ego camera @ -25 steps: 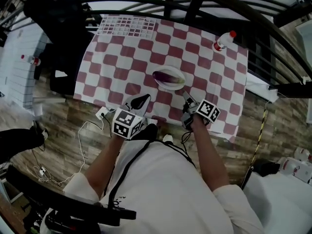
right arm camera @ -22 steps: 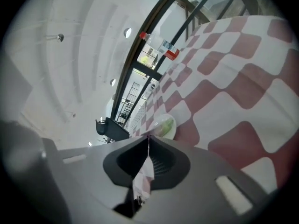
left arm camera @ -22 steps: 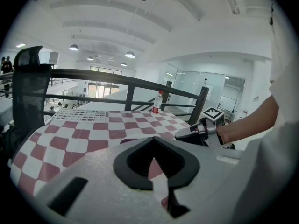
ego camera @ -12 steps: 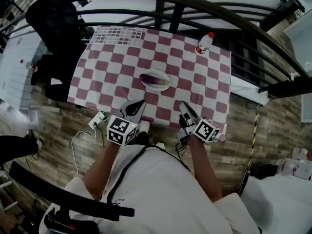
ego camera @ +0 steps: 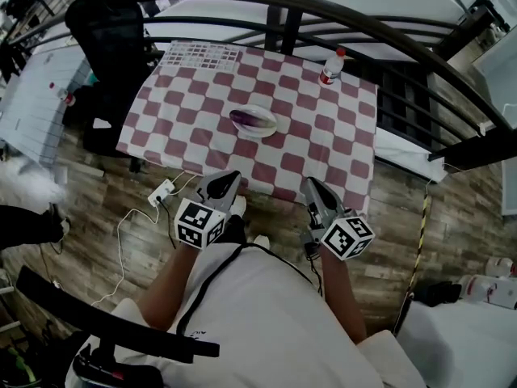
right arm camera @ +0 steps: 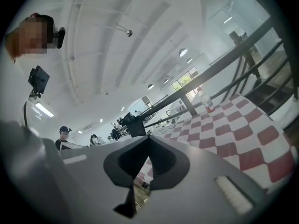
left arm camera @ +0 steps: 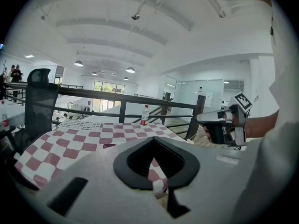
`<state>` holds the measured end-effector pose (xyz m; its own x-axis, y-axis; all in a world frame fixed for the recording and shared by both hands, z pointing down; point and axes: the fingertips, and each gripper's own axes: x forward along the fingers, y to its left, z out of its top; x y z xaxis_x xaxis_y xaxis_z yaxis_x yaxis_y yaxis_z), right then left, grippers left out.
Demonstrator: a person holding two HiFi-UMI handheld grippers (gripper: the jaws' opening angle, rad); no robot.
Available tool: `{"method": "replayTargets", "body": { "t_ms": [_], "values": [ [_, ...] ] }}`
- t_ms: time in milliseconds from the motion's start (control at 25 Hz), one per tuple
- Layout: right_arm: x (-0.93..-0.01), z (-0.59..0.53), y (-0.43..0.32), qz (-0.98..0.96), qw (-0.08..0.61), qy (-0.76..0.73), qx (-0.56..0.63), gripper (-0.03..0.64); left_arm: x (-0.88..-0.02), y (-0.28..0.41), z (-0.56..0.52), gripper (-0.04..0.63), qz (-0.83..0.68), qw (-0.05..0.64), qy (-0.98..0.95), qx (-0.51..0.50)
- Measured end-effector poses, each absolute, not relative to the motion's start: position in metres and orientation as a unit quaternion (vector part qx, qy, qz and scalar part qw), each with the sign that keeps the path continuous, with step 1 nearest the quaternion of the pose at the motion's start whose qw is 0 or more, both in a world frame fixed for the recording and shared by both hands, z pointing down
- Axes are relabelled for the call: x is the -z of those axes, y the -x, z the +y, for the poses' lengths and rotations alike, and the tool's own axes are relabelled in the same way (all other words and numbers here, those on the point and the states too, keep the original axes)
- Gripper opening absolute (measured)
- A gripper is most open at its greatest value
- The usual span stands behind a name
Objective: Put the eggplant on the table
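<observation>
The left tool (ego camera: 220, 186) is hanging in the air just off the near edge of the desk (ego camera: 323, 148). Its jaws are pressing together, tip against tip, and are gripping nothing. The right tool (ego camera: 313, 191) is hovering beside it at the same edge, and its jaws are likewise meeting with nothing between them. Both tools are pointing across the desk, each carrying its marker cube (ego camera: 199, 223) close to the person's wrist. In the left gripper view the right tool is showing off to the side, held in a hand.

The eggplant (ego camera: 249, 119) is lying on a pale plate (ego camera: 267, 129) near the middle of the desk, well apart from both tools. A red-and-white checked cloth (ego camera: 186, 103) is covering the desk and hanging over its near edge. A clear bottle (ego camera: 331, 65) with a red cap is standing upright near the far right corner.

A dark railing (ego camera: 323, 10) is curving round the far side of the desk. A black chair (ego camera: 105, 31) is standing at the far left corner. A white power strip (ego camera: 161, 191) is lying on the wooden floor (ego camera: 97, 208), with its cable trailing toward the person.
</observation>
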<state>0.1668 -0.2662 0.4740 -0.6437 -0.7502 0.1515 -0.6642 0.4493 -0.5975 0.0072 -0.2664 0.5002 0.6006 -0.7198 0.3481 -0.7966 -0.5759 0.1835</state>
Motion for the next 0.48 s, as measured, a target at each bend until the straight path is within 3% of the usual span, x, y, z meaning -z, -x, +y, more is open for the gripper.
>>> {"method": "replayTargets", "body": {
  "t_ms": [480],
  "values": [
    [-0.469, -0.210, -0.188, 0.863, 0.064, 0.394, 0.311, 0.005, -0.491, -0.031, -0.208, 0.002, -0.445, 0.149, -0.875, -0.120]
  ]
}}
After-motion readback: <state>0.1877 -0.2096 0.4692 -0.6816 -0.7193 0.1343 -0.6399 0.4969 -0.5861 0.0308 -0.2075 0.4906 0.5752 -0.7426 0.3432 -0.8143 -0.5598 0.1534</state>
